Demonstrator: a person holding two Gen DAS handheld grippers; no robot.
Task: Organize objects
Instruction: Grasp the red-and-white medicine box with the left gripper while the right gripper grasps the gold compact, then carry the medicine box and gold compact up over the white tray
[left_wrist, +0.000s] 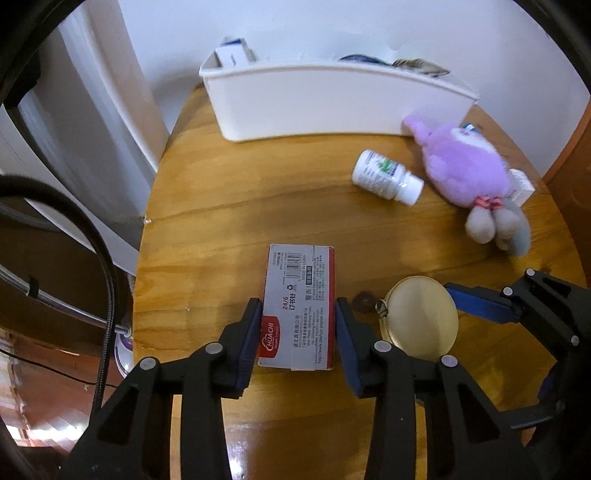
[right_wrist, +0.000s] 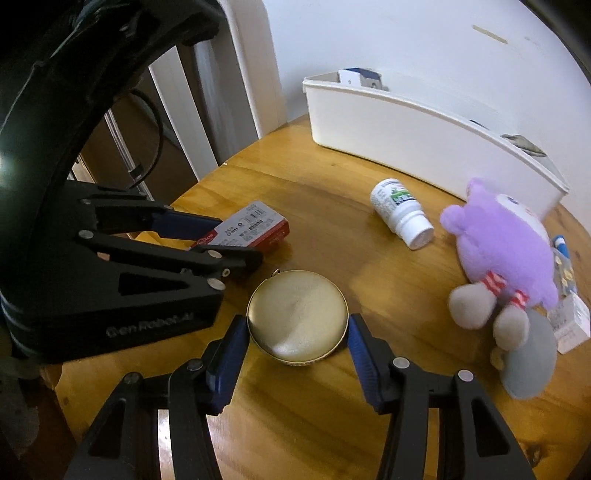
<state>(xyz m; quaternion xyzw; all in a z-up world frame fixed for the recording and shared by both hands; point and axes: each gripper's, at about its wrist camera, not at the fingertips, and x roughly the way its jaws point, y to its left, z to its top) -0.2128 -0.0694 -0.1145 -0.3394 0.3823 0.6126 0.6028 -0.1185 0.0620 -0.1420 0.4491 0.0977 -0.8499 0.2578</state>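
Observation:
A red and white staple box (left_wrist: 299, 306) lies on the round wooden table (left_wrist: 221, 192). My left gripper (left_wrist: 298, 325) has its pads against both sides of the box's near end; it also shows in the right wrist view (right_wrist: 221, 240) on the box (right_wrist: 251, 229). A round gold tin (right_wrist: 297, 317) lies flat between the pads of my right gripper (right_wrist: 297, 332), which touch its sides. The tin (left_wrist: 419, 317) shows in the left wrist view with a blue right finger (left_wrist: 476, 301) beside it.
A white bin (left_wrist: 332, 99) with a few items inside stands at the table's far edge, also in the right wrist view (right_wrist: 424, 140). A white pill bottle (right_wrist: 402, 212) lies on its side. A purple plush toy (right_wrist: 506, 266) and small boxes (right_wrist: 569, 321) lie at the right.

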